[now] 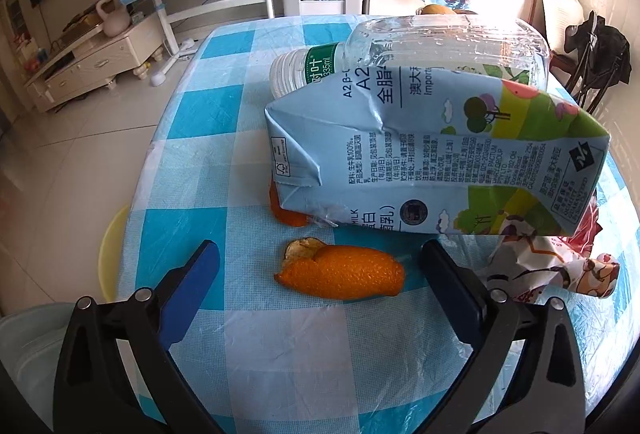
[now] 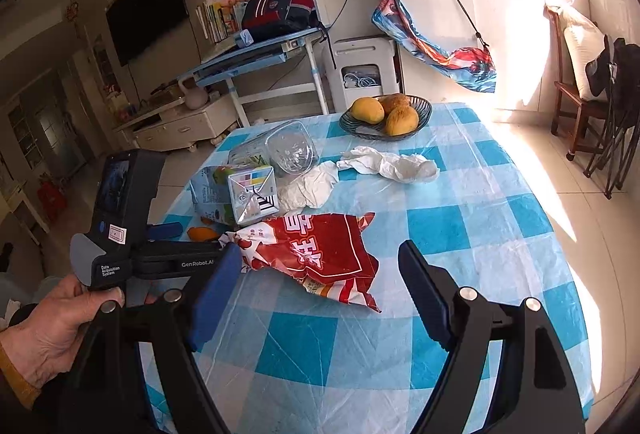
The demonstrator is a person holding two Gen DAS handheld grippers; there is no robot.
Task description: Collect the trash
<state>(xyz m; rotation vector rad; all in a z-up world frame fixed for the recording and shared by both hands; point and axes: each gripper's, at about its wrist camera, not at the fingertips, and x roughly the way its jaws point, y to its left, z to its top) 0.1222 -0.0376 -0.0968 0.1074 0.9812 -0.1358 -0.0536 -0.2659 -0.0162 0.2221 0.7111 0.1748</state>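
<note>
In the left wrist view my left gripper [image 1: 318, 258] is open, its fingers on either side of a piece of orange peel [image 1: 344, 272] lying on the blue-and-white checked tablecloth [image 1: 280, 354]. Behind the peel lie a light-blue milk carton [image 1: 432, 157], a second peel [image 1: 288, 211] partly under it, and a clear plastic bottle [image 1: 420, 45]. In the right wrist view my right gripper [image 2: 320, 262] is open around a crumpled red snack bag [image 2: 320, 254]. The carton [image 2: 236, 193], the bottle [image 2: 280, 149] and crumpled white tissues [image 2: 388, 163] lie beyond it.
A dark bowl of mangoes [image 2: 386, 113] stands at the table's far edge. A yellow basin [image 1: 110, 246] sits on the floor left of the table. A blue desk [image 2: 256, 53], a white appliance [image 2: 360, 69] and chairs [image 2: 592, 101] surround the table. The left gripper device [image 2: 120, 218] is beside the carton.
</note>
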